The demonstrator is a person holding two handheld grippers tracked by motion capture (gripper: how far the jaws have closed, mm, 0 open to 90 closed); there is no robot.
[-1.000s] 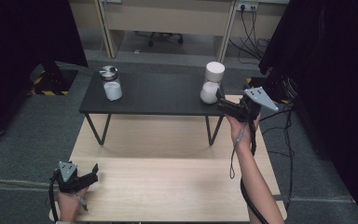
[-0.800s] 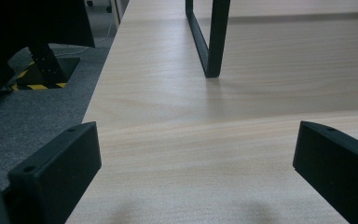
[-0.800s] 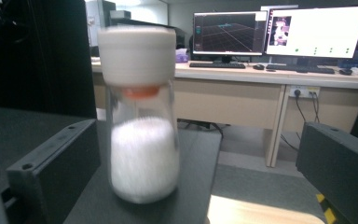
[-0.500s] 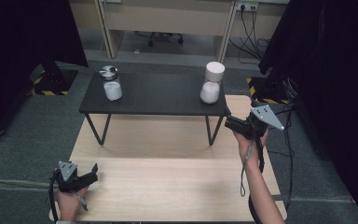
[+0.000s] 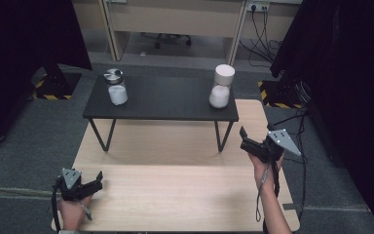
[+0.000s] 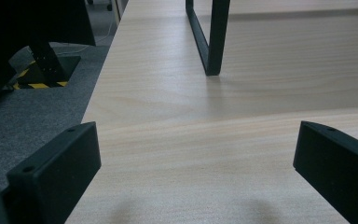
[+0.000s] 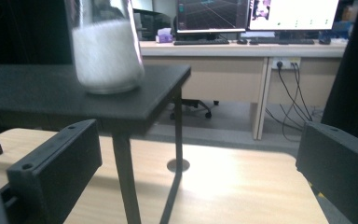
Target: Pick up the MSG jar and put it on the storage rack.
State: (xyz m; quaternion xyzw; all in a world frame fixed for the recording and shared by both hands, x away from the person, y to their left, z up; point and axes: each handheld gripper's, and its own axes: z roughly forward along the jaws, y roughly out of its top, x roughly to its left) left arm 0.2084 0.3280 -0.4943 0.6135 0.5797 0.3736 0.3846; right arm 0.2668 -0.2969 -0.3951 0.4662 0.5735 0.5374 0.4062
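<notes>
Right tongs (image 5: 244,139) now hang open and empty, pulled back low off the black table (image 5: 160,105) — the white-capped jar (image 5: 221,87) stands on its right end, apparently released. Left tongs (image 5: 93,179) open too, resting on the wooden table (image 5: 175,195) — unmoved. Earlier, right tongs sat beside that jar.

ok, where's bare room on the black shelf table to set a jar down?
The black table is bare across its middle, between the lidded jar at its left end and the white-capped jar at its right end. The wood table in front, between left claw and right claw, is bare too.
</notes>
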